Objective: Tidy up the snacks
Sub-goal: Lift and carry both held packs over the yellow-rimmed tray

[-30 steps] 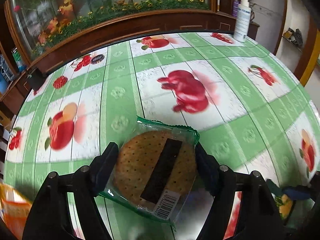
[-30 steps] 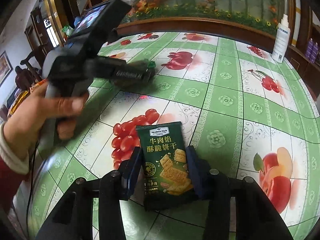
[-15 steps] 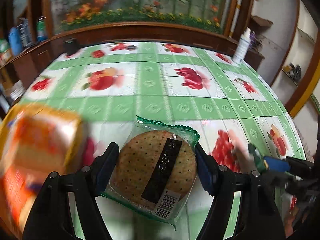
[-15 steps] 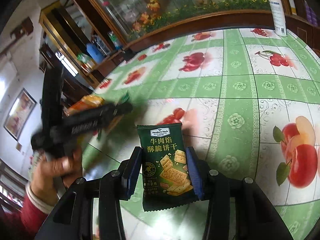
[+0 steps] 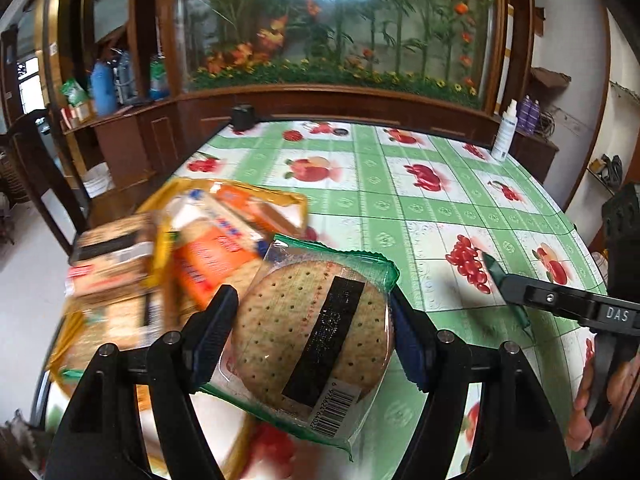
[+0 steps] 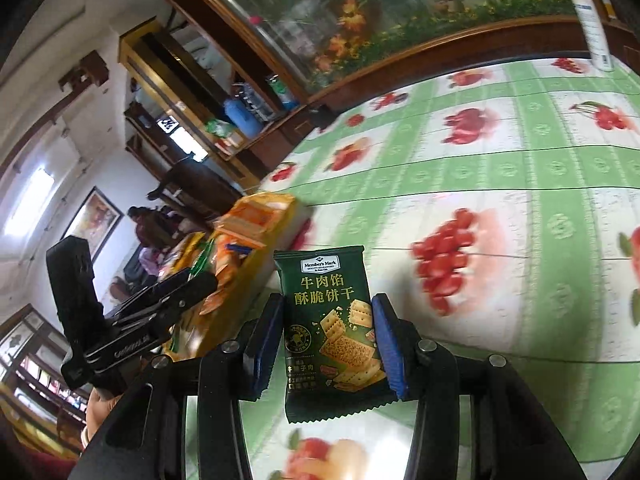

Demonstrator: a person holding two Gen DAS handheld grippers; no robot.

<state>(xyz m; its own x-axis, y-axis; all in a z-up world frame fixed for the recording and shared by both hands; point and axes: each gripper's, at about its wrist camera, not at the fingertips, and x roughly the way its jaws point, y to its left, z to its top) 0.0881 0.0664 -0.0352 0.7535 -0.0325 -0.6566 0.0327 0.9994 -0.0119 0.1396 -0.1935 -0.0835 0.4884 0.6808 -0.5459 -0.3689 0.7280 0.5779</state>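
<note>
The left claw (image 5: pixel 310 336) is clamped on a clear green-edged packet holding round brown perforated crackers (image 5: pixel 312 332). Its 2 blue pads press the packet's opposite sides, and the black label strip runs diagonally between them. The packet is carried clear of the green-and-white fruit-print surface (image 5: pixel 400 200).

Just beyond and to the left of this claw lies an open yellow-and-orange snack bag (image 5: pixel 208 248) with other packets inside, blurred in this view. The cracker packet already overlaps the bag's near right edge, so the left hand is judged nearer to it.

The right claw (image 6: pixel 326 340) is clamped on a dark green foil biscuit sachet with white and gold print (image 6: pixel 328 328). The sachet stands upright, its long axis pointing away from the claw. The snack bag (image 6: pixel 256 224) lies to its left and further out, with the left claw between them.
</note>
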